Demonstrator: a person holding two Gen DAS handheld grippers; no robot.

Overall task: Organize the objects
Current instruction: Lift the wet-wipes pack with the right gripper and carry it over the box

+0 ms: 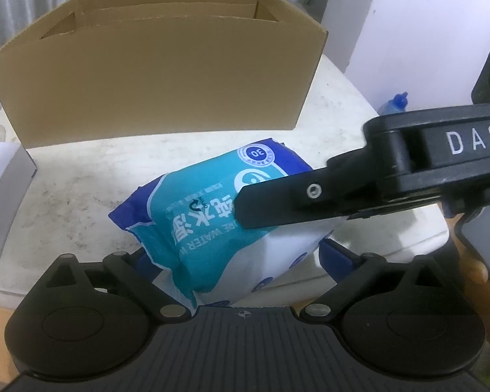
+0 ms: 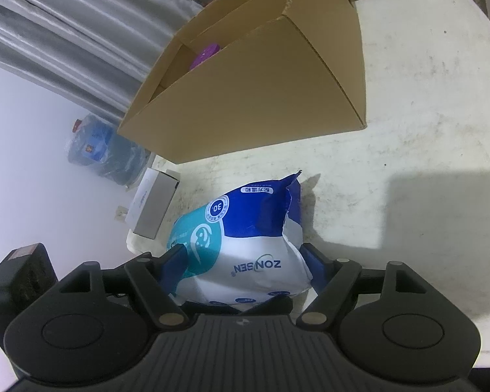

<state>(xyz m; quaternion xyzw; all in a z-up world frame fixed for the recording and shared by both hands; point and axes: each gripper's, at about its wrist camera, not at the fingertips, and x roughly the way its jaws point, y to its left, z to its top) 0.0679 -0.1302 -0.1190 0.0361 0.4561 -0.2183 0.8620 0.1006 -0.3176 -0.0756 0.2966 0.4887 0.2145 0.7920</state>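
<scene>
The bench [image 1: 326, 104] has a white top, scuffed and speckled with dark marks, with a rounded corner at the far right in the left wrist view. An open cardboard box [image 1: 160, 75] stands on it toward the back, its near wall plain brown. In front of the box, a blue, teal and white pack of wet wipes [image 1: 209, 205] lies on the bench top, one sealed end pointing toward the box. At the bench's left edge sits a small grey and white carton [image 1: 6, 192], well apart from the pack and near the box's corner.
</scene>
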